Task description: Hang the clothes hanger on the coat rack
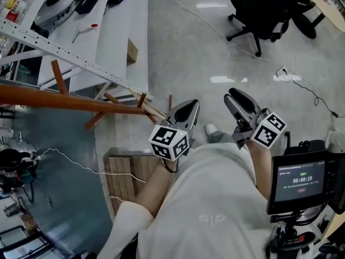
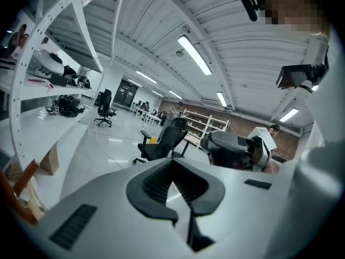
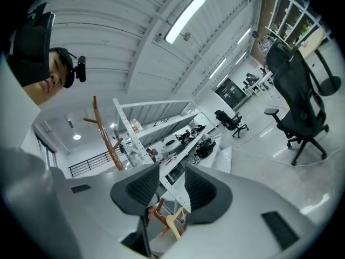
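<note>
left gripper: forearm forward, jaws closed, empty. right gripper: at its 3 o'clock, jaws part-open, empty. clothes hanger: at coat rack foot, 9 o'clock of left gripper; seen in the head and right gripper views only.

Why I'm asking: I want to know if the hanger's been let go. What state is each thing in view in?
left hand-held gripper: shut, empty.
right hand-held gripper: open, nothing between its jaws.
coat rack: standing.
clothes hanger: held by neither gripper, at the rack's lower pegs; whether hooked, unclear.
monitor: on, showing a timer.
office chair: upright, unoccupied.
</note>
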`<state>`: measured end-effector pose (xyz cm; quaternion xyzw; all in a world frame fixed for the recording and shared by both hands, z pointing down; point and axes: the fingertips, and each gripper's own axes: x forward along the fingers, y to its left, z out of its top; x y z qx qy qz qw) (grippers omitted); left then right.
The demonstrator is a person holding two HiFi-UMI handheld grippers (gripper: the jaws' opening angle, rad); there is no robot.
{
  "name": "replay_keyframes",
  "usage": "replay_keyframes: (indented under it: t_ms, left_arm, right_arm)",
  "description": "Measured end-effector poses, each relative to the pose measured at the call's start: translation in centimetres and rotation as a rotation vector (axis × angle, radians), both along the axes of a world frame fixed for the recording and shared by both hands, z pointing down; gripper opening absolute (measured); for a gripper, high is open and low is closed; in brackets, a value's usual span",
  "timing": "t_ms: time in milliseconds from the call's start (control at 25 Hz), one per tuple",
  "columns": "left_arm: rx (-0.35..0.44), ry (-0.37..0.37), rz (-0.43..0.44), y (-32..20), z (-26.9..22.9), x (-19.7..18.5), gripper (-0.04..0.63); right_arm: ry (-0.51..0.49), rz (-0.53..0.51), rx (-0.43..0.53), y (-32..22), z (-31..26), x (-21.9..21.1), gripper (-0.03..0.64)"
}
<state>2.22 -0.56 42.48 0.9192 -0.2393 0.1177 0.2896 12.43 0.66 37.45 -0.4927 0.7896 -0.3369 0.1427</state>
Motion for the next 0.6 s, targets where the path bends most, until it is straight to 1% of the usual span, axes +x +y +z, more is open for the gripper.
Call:
replay_keyframes:
  t_ms: [120,160,240,320,400,600]
  left_arm:
    - [0.002,0.013,0.005,0.1,-0.1,0.2,0.006]
    - [0.001,0.020,0.004,0.1,-0.2,0.2,0.006]
    - [-0.006,0.047,-0.003,0.1,-0.4,0.1,0.006]
    - [-0.014,0.081,-0.012,0.1,-1.0,0.1,0.006]
    - [-0.021,0.101,-0.010,0.2,-1.4,0.2,0.006]
    - [-0.022,0.098,-0.001,0.9,-1.6,0.2,0.006]
  right_arm:
    - [0.016,0.030,0.005,0.4,0.0,0.8,0.089]
    - [0.019,0.036,0.004,0.5,0.1,1.0,0.079]
    - [0.019,0.045,0.003,0.6,0.2,1.2,0.030]
    - [0.016,0.047,0.000,0.7,0.3,1.2,0.014]
    - [0.011,0.041,-0.006,0.7,0.4,1.1,0.014]
    - [0.001,0.003,-0.025,1.0,0.8,0.2,0.012]
